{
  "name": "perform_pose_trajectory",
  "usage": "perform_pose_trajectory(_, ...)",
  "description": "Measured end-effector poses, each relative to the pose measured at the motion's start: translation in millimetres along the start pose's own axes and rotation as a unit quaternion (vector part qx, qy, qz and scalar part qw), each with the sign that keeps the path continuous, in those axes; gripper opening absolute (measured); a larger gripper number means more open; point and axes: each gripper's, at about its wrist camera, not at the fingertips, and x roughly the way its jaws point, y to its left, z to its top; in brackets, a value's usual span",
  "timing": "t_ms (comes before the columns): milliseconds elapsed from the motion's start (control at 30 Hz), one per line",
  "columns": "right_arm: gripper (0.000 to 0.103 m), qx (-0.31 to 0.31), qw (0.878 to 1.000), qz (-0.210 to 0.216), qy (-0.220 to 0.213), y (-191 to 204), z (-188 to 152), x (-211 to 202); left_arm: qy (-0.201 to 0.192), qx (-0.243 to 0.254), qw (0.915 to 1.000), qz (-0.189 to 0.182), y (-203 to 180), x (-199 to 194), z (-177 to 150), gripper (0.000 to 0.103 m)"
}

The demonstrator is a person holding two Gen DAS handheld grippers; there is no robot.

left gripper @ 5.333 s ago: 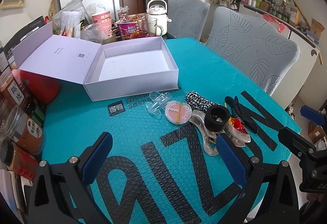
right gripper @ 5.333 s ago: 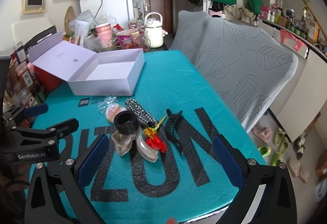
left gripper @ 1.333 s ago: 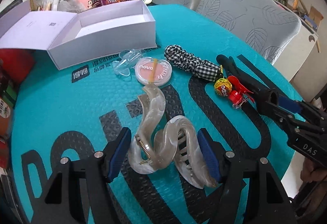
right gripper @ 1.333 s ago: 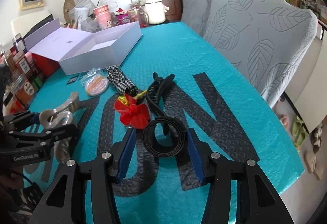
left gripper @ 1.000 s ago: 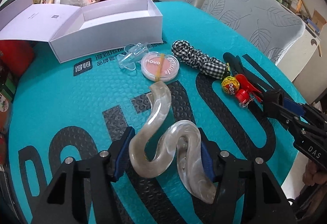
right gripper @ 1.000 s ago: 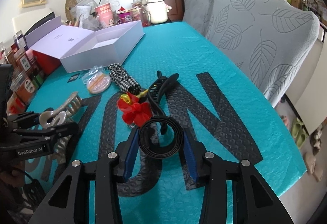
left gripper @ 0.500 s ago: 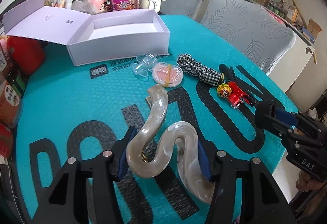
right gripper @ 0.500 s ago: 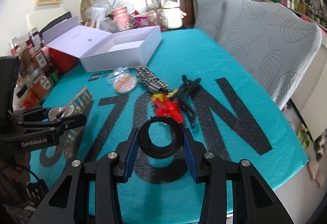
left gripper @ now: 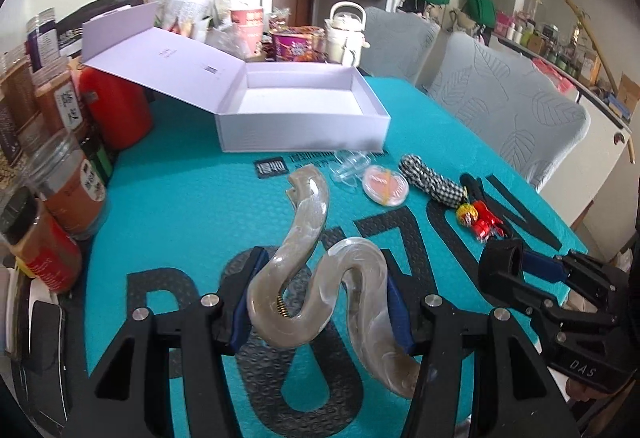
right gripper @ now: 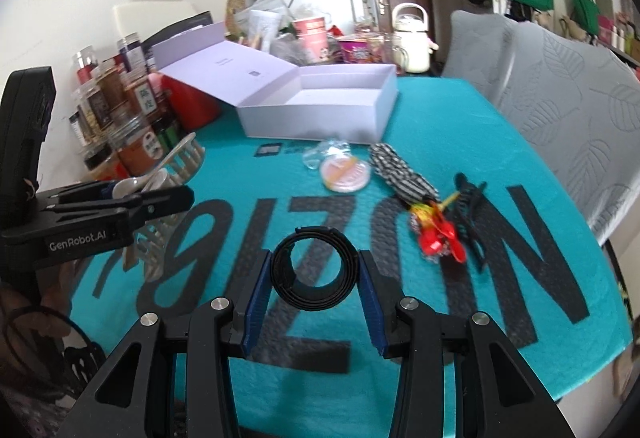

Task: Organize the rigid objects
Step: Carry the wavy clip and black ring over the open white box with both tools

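While the left gripper (left gripper: 318, 302) hangs above the teal bench (left gripper: 192, 206), its jaws are clamped on a large pearly hair claw (left gripper: 320, 278), whose curved arm rises toward the far side. Beyond it, the open lilac box (left gripper: 304, 122) sits at the far middle, lid leaning left. Just near the box lie a clear clip (left gripper: 352, 168) and a round pink compact (left gripper: 386, 190); to their right come a checked scrunchie (left gripper: 434, 186), a red and yellow ornament (left gripper: 480, 220) and a black claw clip (left gripper: 486, 196). Spice jars (left gripper: 68, 190) crowd the left edge. The right gripper (left gripper: 520, 270) shows at the right.

From the right wrist view, the right gripper (right gripper: 316, 278) has its jaws closed on a black ring (right gripper: 314, 270), held above the bench (right gripper: 460, 118). At the left, the left gripper (right gripper: 120, 204) carries the hair claw (right gripper: 172, 174). The box (right gripper: 320, 110) stands far, with the compact (right gripper: 345, 172), scrunchie (right gripper: 400, 172), ornament (right gripper: 438, 234) and black claw clip (right gripper: 472, 214) spread between it and the ring.
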Motion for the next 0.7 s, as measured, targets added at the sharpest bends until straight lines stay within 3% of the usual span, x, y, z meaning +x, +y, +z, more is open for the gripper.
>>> perform_pose_trajectory(367, 0.041, -0.037, 0.999, 0.031, -0.011, 25, 30, 12, -0.035, -0.012, 0.9993, 0.005, 23, -5, 32, 0.055)
perform_pose_trajectory(700, 0.041, -0.052, 0.998, 0.038, -0.026, 23, 65, 23, -0.053, -0.003, 0.9986, 0.003, 28, 0, 68, 0.054)
